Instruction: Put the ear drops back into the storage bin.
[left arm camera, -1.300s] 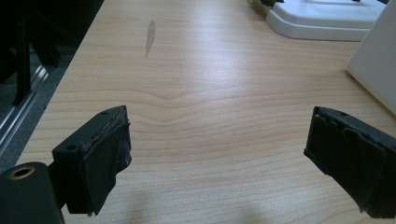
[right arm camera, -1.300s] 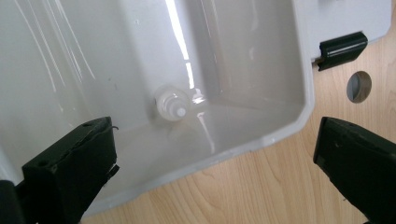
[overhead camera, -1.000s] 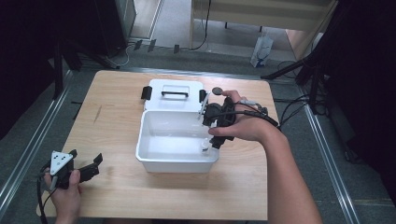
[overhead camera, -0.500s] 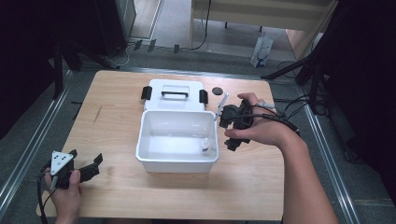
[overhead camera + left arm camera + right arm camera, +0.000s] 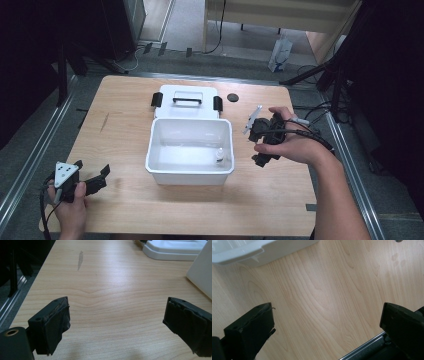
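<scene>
A: Looking down from the high view, where is the right gripper (image 5: 261,142)?
B: Just right of the white box (image 5: 190,172), held above the wooden surface (image 5: 125,125) and apart from the box wall. Its fingers (image 5: 249,332) are spread wide with nothing between them; the right gripper view shows bare wood in the gap and a corner of the box at the top left.
A: And the box?
B: It sits open near the middle of the surface. A small bottle (image 5: 219,156) with a dark cap stands inside, in the front right corner, close to the wall.
A: The lid (image 5: 186,101)?
B: It lies flat right behind the box, handle up, with black clasps at both ends. A small black disc (image 5: 232,97) lies just right of it.
A: What about the left gripper (image 5: 90,181)?
B: It is low at the front left corner of the surface, well apart from the box. Its fingers (image 5: 53,323) are also wide apart and empty; the left gripper view shows wood grain between them, the box wall at the right edge and the lid far off.
</scene>
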The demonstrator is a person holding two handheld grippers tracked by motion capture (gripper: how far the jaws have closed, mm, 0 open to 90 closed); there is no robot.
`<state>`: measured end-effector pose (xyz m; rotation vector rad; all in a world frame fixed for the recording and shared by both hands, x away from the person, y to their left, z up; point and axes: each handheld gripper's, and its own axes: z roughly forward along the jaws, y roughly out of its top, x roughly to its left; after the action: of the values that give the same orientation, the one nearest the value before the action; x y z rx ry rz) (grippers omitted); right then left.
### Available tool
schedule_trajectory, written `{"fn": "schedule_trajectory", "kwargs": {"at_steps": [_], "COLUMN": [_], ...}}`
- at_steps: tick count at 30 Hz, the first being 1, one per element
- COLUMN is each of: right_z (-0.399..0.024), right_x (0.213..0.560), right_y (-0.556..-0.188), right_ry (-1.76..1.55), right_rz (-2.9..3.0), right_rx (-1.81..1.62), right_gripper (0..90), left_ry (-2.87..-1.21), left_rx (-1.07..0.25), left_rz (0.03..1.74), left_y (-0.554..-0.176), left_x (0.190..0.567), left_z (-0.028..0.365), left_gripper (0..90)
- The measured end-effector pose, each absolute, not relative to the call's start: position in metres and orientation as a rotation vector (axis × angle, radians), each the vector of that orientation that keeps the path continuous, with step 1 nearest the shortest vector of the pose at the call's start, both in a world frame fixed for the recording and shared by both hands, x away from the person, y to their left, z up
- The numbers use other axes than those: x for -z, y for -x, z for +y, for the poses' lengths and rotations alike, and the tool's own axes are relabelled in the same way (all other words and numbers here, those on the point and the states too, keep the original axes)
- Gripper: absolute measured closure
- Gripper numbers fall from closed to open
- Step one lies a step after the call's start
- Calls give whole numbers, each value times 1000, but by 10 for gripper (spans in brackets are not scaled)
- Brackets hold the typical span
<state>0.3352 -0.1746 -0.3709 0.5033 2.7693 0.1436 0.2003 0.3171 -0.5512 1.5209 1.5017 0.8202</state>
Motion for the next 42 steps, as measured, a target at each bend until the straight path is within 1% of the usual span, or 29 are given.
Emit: {"fn": "schedule_trajectory", "kwargs": {"at_steps": [21,35,42], "right_z": [-237,-278,-299], "right_x": [409,442,465], "right_y": [-315,-290,-275], "right_ry": [-709,-890,-1006], "right_rz": [2704,2558,2422], "right_rx": [-268,-535,-653], "right_gripper": [0,0,0], "left_ry": [-1527,-1515,-1515], "left_rx": [-824,-832,-829], "left_rz": [1501,1507,1510], "left_y": [-200,-200,-200], "left_x": [551,551,551], "left_z": [317,317,317], "left_gripper": [74,74,74]}}
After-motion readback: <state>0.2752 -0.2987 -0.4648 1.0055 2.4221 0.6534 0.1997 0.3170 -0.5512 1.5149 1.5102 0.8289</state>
